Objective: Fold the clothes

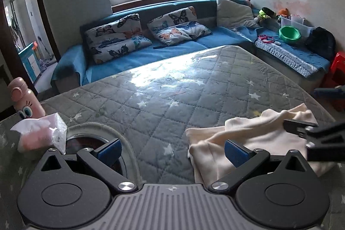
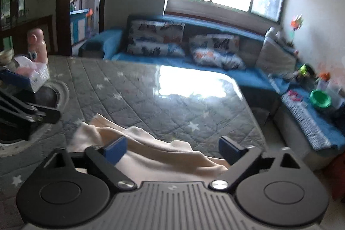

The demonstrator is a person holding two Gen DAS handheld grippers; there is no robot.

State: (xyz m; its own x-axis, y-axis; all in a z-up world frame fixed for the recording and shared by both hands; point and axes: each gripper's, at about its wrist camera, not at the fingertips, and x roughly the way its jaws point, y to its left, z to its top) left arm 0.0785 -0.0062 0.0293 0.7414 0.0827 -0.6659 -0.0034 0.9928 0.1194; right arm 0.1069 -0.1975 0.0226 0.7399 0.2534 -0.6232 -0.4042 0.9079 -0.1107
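Though the quilted grey table cover (image 1: 151,105) lies mostly bare, the cream garment (image 1: 248,133) sits rumpled at its near edge, so folding looks barely begun: no neat fold shows, though blur in the right wrist view may hide one. The left gripper (image 1: 172,150) hangs beside the cloth, jaws wide, nothing held. The right gripper (image 2: 172,148) straddles the garment, also spread and not pinching. The pink bottle (image 1: 23,100) bears a cartoon face; no writing is legible.

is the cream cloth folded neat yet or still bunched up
Still bunched up: the cream cloth lies rumpled on the quilted table, with uneven ridges and loose edges, no flat squared fold.
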